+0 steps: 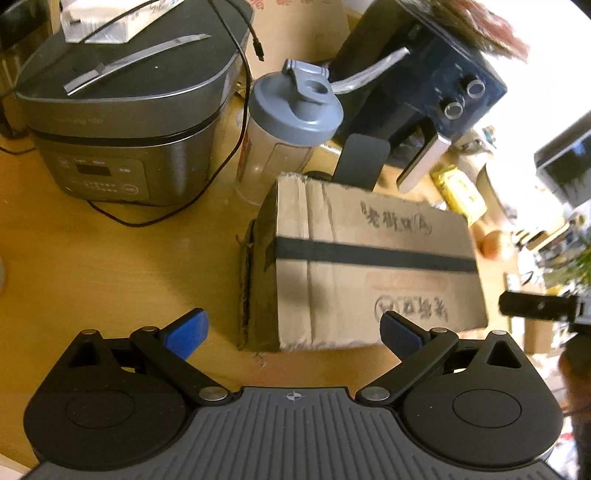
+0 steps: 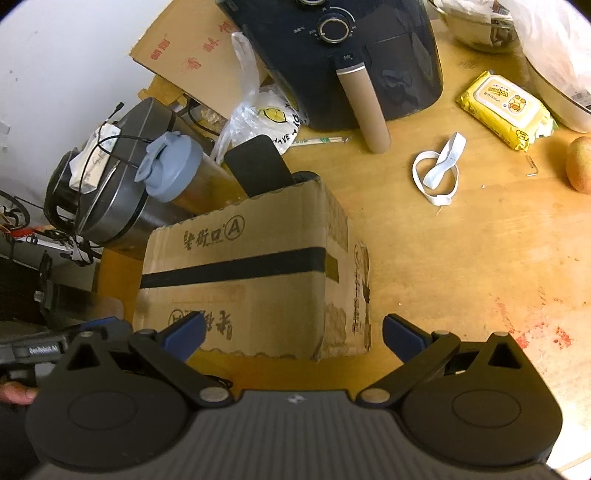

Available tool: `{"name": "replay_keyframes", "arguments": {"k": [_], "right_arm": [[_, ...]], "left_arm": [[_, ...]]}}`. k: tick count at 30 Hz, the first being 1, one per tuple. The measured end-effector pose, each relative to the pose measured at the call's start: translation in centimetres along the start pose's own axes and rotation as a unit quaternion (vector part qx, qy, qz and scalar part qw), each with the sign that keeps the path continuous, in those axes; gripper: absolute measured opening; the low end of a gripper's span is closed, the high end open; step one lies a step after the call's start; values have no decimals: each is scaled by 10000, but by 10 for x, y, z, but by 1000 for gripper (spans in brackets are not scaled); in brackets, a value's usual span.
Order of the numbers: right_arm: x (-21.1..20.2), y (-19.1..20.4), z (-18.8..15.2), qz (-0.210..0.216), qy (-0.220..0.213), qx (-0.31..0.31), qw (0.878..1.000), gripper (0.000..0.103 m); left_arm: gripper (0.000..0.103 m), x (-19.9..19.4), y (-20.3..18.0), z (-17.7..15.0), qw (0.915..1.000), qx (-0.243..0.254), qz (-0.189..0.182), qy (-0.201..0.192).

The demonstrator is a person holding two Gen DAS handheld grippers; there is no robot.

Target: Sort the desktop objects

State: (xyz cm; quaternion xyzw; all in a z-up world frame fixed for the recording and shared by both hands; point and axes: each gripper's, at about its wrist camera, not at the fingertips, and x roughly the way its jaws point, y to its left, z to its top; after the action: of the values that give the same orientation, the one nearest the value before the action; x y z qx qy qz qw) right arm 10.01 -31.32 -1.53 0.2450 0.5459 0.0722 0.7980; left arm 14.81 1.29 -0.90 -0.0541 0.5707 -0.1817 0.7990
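A taped cardboard box (image 1: 369, 266) (image 2: 251, 277) with black handwriting lies on the wooden table (image 1: 110, 266). A black flat object (image 1: 360, 160) (image 2: 258, 166) sticks up behind it. My left gripper (image 1: 293, 334) hovers open just in front of the box, nothing between its blue pads. My right gripper (image 2: 293, 336) is open too, above the box's near right corner. A white elastic band (image 2: 437, 170), a yellow wipes pack (image 2: 504, 109) and a round fruit (image 2: 580, 164) lie on the table to the right.
A grey rice cooker (image 1: 125, 110) with a black cable stands at the left. A shaker bottle (image 1: 284, 125) with a grey lid stands beside it. A dark blue air fryer (image 2: 343, 55) stands at the back. Plastic bags (image 2: 255, 110) and a metal bowl (image 2: 476, 29) sit behind.
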Motion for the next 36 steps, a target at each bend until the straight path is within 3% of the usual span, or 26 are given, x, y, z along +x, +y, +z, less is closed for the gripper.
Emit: {"name": "replay_keyframes", "arguments": {"k": [19,36], "right_arm": [[-32,18,-68,-343,-530,-520,9967,103],[-52,41,-142,-977,-903,-1391,9813,103]], "left_arm": [[102,-26,-42,-70,9968,500,510,-361],[102,-52,-73,-130,9888,424,1218,-749]]}}
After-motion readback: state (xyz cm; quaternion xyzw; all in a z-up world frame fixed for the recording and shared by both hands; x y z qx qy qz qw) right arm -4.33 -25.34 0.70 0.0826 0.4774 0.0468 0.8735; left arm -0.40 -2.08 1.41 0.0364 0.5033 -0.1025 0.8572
